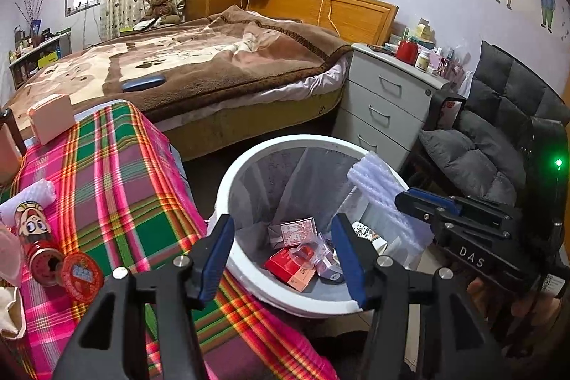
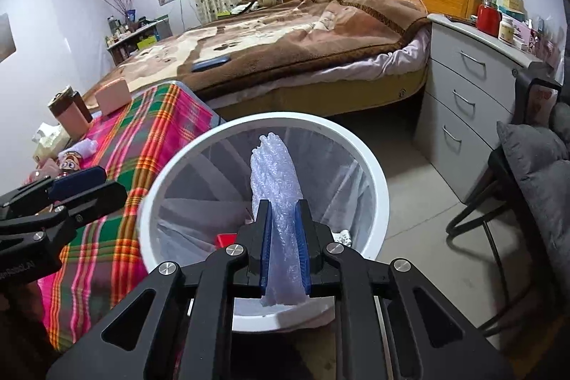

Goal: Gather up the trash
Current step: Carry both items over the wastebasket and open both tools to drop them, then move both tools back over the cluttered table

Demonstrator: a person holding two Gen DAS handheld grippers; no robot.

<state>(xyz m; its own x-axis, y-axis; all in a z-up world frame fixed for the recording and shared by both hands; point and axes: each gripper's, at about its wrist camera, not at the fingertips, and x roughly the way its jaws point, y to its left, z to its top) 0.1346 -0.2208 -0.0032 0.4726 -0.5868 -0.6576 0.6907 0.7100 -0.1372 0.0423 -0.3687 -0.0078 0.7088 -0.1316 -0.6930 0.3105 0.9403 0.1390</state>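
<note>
Meanwhile, the right gripper (image 2: 285,237) clamps a white bubble-wrap roll (image 2: 274,173) above the white trash bin (image 2: 374,187); at nine o'clock, the left gripper (image 1: 285,255) gapes empty over it.

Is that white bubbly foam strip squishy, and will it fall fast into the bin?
Probably squishy: the white bubbly foam strip looks pinched thin between the right gripper pads. Likely very light, since it stands up unsupported over the white round bin, so it may drop slowly.
</note>
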